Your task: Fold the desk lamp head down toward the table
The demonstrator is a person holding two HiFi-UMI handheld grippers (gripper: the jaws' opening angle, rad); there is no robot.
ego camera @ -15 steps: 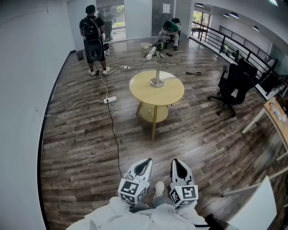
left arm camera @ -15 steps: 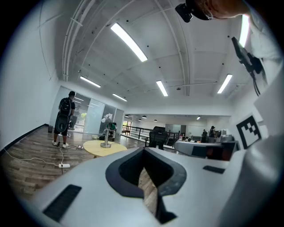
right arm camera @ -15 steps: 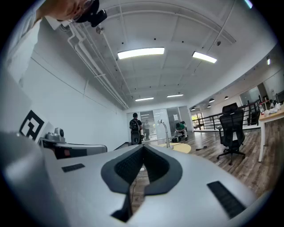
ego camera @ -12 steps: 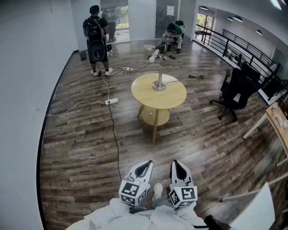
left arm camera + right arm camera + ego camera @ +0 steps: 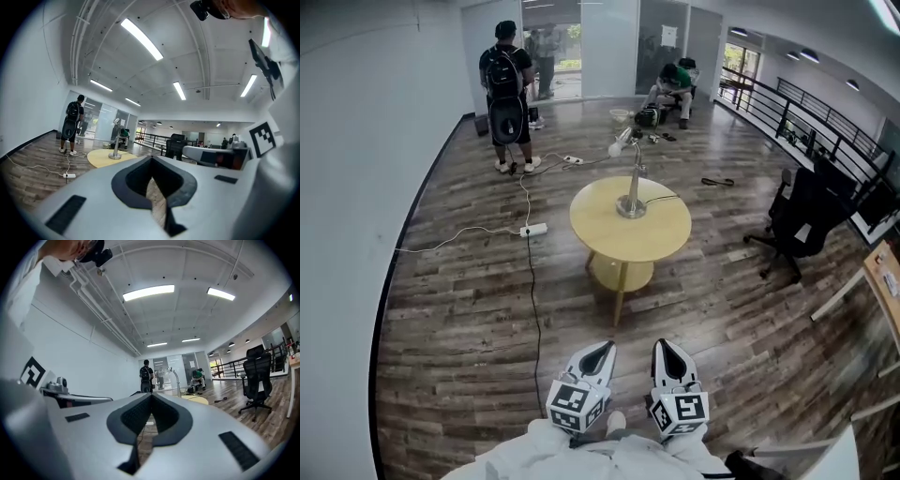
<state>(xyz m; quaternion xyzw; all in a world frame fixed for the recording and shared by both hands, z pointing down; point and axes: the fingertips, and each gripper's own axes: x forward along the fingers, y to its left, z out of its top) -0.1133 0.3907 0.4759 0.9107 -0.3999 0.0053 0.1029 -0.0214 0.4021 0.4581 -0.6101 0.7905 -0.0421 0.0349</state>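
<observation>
Two tongs: left tongs (image 5: 602,349) closed, empty; right tongs (image 5: 667,347) closed, empty. One desk lamp (image 5: 632,187) on one round table (image 5: 661,236).

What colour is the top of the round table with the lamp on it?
The round table has a pale yellow top. The head view shows it best.

We can read no word, brand or number anywhere. The nearest to signs are the black-and-white square markers on the left cube (image 5: 572,401) of the left gripper (image 5: 603,348) and the right cube (image 5: 682,410) of the right gripper (image 5: 664,344); they bear patterns, not letters. A white sheet (image 5: 668,36) hangs on the far glass wall (image 5: 649,52), its print too small for us to read.
</observation>
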